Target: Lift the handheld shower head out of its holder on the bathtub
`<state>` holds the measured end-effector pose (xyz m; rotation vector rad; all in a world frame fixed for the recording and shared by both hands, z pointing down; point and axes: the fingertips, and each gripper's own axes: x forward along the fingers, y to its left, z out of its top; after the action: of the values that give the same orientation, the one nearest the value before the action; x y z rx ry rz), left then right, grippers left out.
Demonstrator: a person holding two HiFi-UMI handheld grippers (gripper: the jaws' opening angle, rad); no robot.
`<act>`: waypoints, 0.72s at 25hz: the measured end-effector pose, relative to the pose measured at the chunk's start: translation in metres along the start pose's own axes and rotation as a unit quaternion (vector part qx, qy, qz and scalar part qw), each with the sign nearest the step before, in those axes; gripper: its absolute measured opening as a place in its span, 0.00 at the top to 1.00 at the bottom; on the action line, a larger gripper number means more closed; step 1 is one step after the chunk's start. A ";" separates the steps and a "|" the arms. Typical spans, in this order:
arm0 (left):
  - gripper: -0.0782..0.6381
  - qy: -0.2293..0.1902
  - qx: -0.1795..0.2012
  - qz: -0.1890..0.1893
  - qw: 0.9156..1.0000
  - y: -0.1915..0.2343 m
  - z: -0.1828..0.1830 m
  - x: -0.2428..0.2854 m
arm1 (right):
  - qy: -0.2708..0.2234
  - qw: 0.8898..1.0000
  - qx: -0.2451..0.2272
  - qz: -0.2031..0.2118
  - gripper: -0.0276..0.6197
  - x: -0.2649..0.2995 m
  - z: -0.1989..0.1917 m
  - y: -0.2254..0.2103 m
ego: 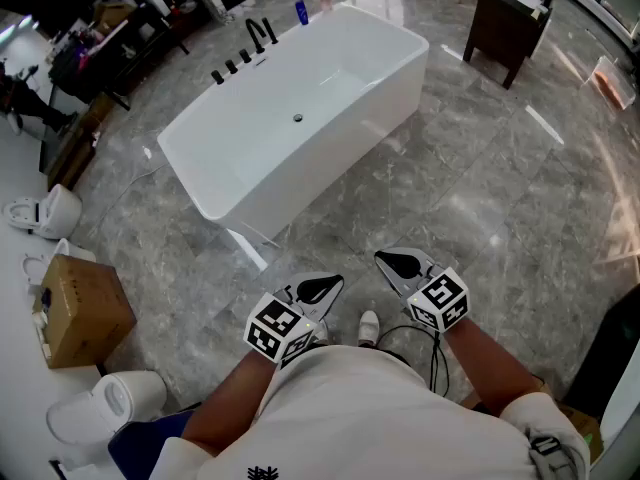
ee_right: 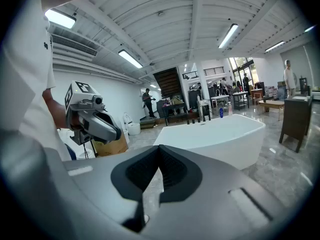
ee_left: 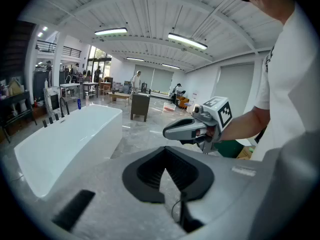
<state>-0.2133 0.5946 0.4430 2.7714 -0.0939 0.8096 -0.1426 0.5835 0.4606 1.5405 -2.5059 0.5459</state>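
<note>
Left claw (ego: 325, 286), right claw (ego: 398, 265), then grey floor (ego: 430, 183) before the bathtub (ego: 305, 180).

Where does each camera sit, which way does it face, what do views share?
Head view: on the person's head, looking down at the bathtub; forearms, left claw, right claw show.
Left gripper view: on the left claw, facing the bathtub; right claw and arm show.
Right gripper view: on the right claw, facing the bathtub; left claw shows.
Shared: the bathtub.
</note>
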 end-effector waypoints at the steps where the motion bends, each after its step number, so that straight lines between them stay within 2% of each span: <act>1: 0.88 -0.002 0.002 -0.002 1.000 -0.001 0.002 0.003 | 0.003 1.000 -0.004 -0.001 0.94 0.002 -0.001 -0.002; 8: 0.88 -0.015 -0.010 -0.013 1.000 0.000 0.005 0.007 | 0.031 0.999 -0.028 0.007 0.94 0.020 -0.005 -0.003; 12: 0.88 -0.025 -0.019 -0.021 0.999 0.021 0.006 0.003 | 0.002 1.000 -0.013 -0.008 0.94 0.034 0.012 -0.010; 13: 0.88 -0.028 -0.019 -0.023 0.999 0.027 0.007 0.003 | -0.007 1.000 -0.006 -0.013 0.91 0.037 0.017 -0.014; 14: 0.88 -0.031 -0.017 -0.026 0.999 0.034 0.009 0.003 | -0.014 1.000 0.001 -0.018 0.76 0.041 0.022 -0.019; 15: 0.88 -0.034 -0.013 -0.029 0.999 0.042 0.011 0.004 | -0.019 0.999 0.006 -0.026 0.65 0.046 0.026 -0.024; 18: 0.88 -0.039 -0.001 -0.043 0.998 0.068 0.020 0.005 | -0.021 0.998 0.005 -0.059 0.62 0.064 0.037 -0.045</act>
<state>-0.2073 0.5239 0.4448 2.7833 0.0090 0.6808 -0.1300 0.4983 0.4569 1.7080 -2.4252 0.5160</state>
